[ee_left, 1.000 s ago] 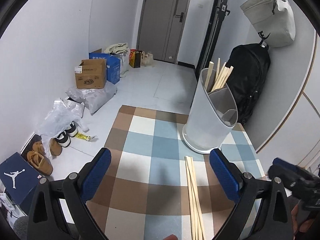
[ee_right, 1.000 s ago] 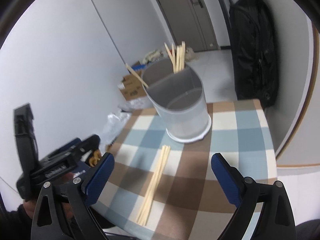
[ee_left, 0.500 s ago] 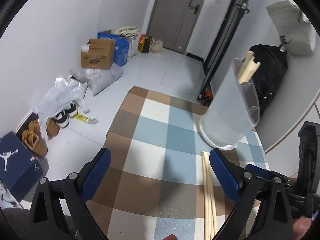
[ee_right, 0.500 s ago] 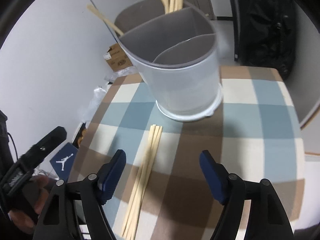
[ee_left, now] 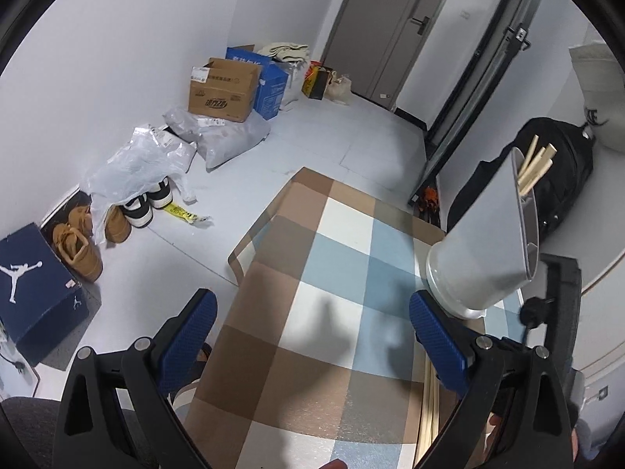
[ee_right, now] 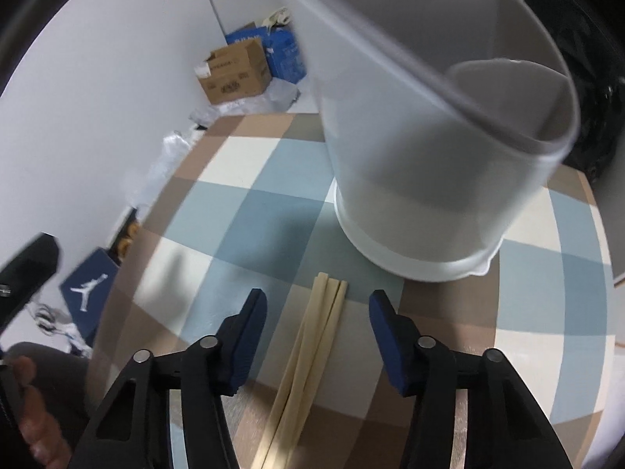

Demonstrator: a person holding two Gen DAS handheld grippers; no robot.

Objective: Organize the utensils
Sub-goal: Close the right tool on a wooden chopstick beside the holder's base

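Note:
A bundle of pale wooden chopsticks lies on the checked tablecloth, ends toward a grey-white divided utensil holder. My right gripper is open and low over the table, a finger on each side of the chopsticks, not touching them. In the left wrist view the holder stands at the right with several chopsticks in its back compartment. My left gripper is open and empty above the table's left part; the loose chopsticks show beside its right finger.
The table's left edge drops to a floor with cardboard boxes, plastic bags, shoes and a blue shoebox. A black backpack hangs behind the holder. The right gripper's body is close at the right.
My right gripper has come down and forward and narrowed, now straddling the chopsticks near the holder. My left gripper has swung left, so holder and chopsticks sit further right in its view.

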